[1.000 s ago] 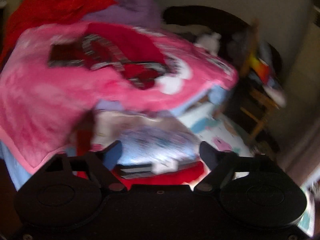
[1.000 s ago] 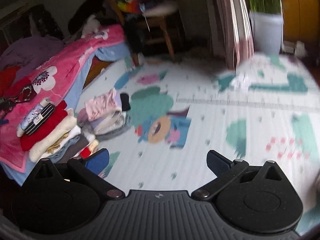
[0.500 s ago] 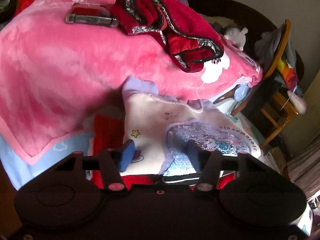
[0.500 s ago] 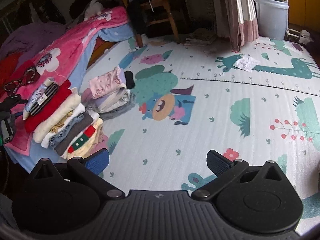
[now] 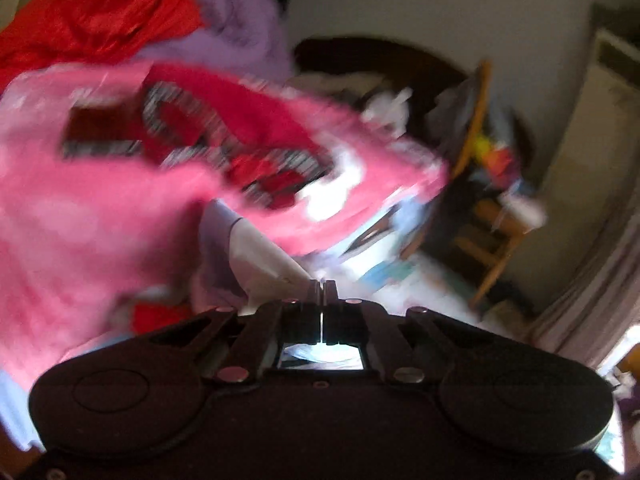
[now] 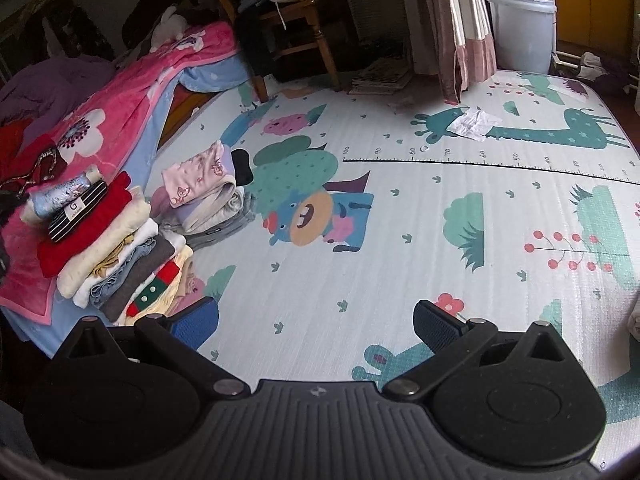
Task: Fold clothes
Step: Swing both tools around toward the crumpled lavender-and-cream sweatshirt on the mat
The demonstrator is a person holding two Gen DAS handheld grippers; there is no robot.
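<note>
My left gripper [image 5: 320,286] has its two fingers pressed together, and a fold of a pale white and lilac garment [image 5: 256,264] is pinched at their tips. This picture is strongly blurred, so I cannot tell how much cloth is between the pads. The garment looks soft and hangs to the left of the fingers. Behind it lies a fluffy pink blanket [image 5: 92,216] with a white flower shape, and on it a crumpled red cloth with a black and white edge [image 5: 236,140]. Further back are a shiny red fabric [image 5: 96,24] and a purple plush one [image 5: 236,24]. At the right stands a wooden chair [image 5: 486,216].

My right gripper [image 6: 316,316] is wide open and holds nothing; its blue ribbed pads [image 6: 198,318] hang above the foam play mat [image 6: 400,272], which has fine ridges and printed cartoon animals and trees. Just left of the left pad is a tall stack of folded clothes [image 6: 116,256], leaning against the side of the bed: red, cream, grey, denim blue and a striped dark piece on top, beside a shiny silver-blue one. A second, lower pile [image 6: 208,196] in pink, lilac and grey lies on the mat near it, so I count two piles. Further away are a white plastic pot with green grass [image 6: 520,32], a pink curtain [image 6: 460,28], some papers [image 6: 380,76] on the floor and one crumpled white paper [image 6: 474,122].
</note>
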